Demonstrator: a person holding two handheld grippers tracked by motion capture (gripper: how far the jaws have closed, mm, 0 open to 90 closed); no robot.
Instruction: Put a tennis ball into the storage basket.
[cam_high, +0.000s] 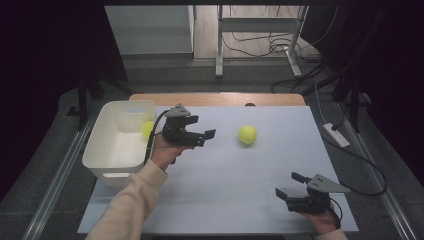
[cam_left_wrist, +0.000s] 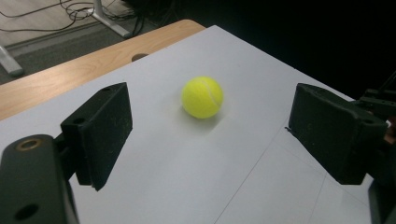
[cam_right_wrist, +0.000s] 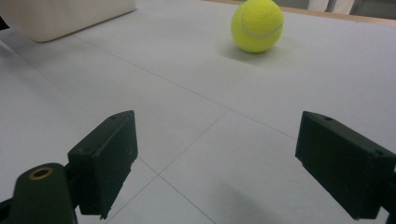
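A yellow tennis ball (cam_high: 247, 135) lies on the white tabletop (cam_high: 225, 190), right of centre. A second yellow ball (cam_high: 147, 129) rests inside the white bin (cam_high: 107, 155) at the left, by its right wall. My left gripper (cam_high: 204, 127) hovers just right of the bin, open and empty, pointing toward the loose ball. In the left gripper view that ball (cam_left_wrist: 202, 97) sits ahead between the spread jaws of the left gripper (cam_left_wrist: 218, 128), apart from them. My right gripper (cam_high: 287, 184) rests open near the front right edge. In its own view the right gripper (cam_right_wrist: 217, 154) is empty, with the ball (cam_right_wrist: 257, 24) far ahead.
A wooden strip (cam_high: 215, 99) borders the far edge of the white surface. The bin's corner (cam_right_wrist: 70, 16) shows at the upper left of the right gripper view. Cables and a stand's legs (cam_high: 260, 47) lie on the floor beyond the table.
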